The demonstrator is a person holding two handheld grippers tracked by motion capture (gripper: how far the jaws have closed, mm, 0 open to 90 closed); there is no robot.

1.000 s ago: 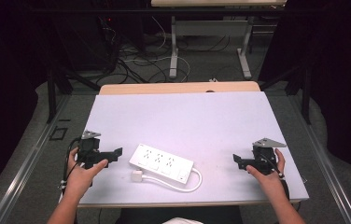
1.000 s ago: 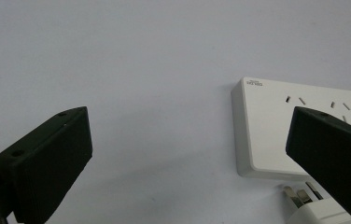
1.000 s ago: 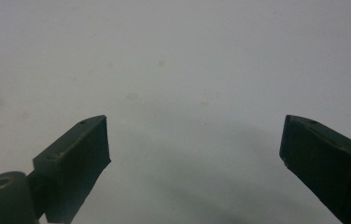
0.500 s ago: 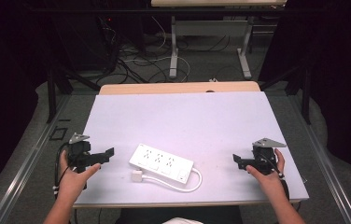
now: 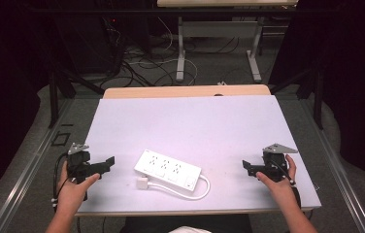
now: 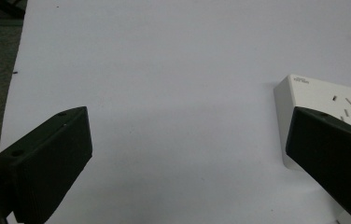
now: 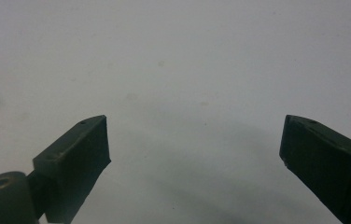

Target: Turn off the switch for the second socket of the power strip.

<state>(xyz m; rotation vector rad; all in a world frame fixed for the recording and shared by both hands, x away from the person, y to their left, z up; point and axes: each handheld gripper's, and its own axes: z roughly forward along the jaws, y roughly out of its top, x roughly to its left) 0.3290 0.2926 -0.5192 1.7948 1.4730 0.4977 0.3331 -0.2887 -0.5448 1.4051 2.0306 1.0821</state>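
A white power strip (image 5: 168, 170) lies at an angle near the table's front edge, its white cord (image 5: 201, 190) looping round to a plug (image 5: 142, 183) beside it. My left gripper (image 5: 107, 162) is held at the front left, jaws wide apart and pointing at the strip from a short distance. Its own view has the strip's end (image 6: 318, 93) behind the right jaw, and the left gripper (image 6: 190, 154) is open over bare table. My right gripper (image 5: 246, 167) hovers at the front right, open, well clear of the strip. In its own view the right gripper (image 7: 194, 154) holds nothing.
The white table top (image 5: 190, 126) has a wooden strip (image 5: 185, 91) along its far edge. Beyond it stand desk legs (image 5: 180, 48) and tangled cables (image 5: 137, 63) on the floor. Dark curtains close both sides.
My left gripper has drawn back to the left and toward the front edge, away from the power strip. The right gripper has stayed put.
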